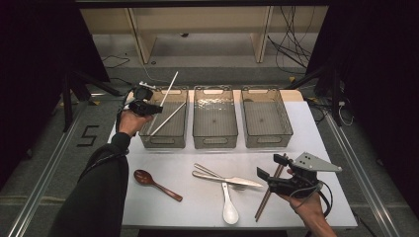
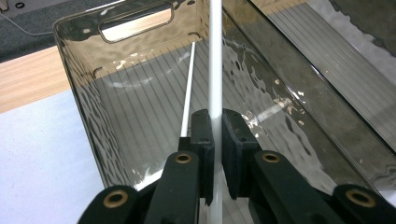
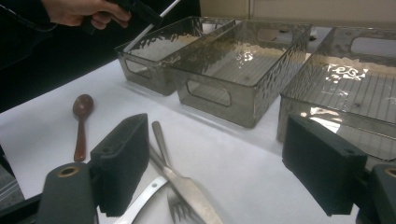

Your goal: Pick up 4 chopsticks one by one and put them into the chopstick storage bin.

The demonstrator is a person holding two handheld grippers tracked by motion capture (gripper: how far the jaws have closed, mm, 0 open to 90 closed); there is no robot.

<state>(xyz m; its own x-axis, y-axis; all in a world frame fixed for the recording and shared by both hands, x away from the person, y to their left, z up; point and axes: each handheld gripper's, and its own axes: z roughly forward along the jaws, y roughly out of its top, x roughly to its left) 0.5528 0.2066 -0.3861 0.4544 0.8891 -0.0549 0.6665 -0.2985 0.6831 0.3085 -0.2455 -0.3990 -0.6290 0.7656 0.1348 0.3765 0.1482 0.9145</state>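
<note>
White chopstick point(image 2: 215, 70) between left hand-held gripper point(image 2: 218, 140) pads — above bin point(image 2: 140, 51).

Grey floor point(image 1: 212, 59), wooden shelf frame point(image 1: 197, 29), loose cables point(image 1: 291, 47), dark curtains point(image 1: 34, 49)

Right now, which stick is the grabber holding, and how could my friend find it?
Look at the three see-through bins in a row at the back of the white table and pick the leftmost bin. Above it, the left gripper is shut on a white chopstick that slants up over the rim. Its twin, the other white chopstick, lies loose inside the bin.
</note>
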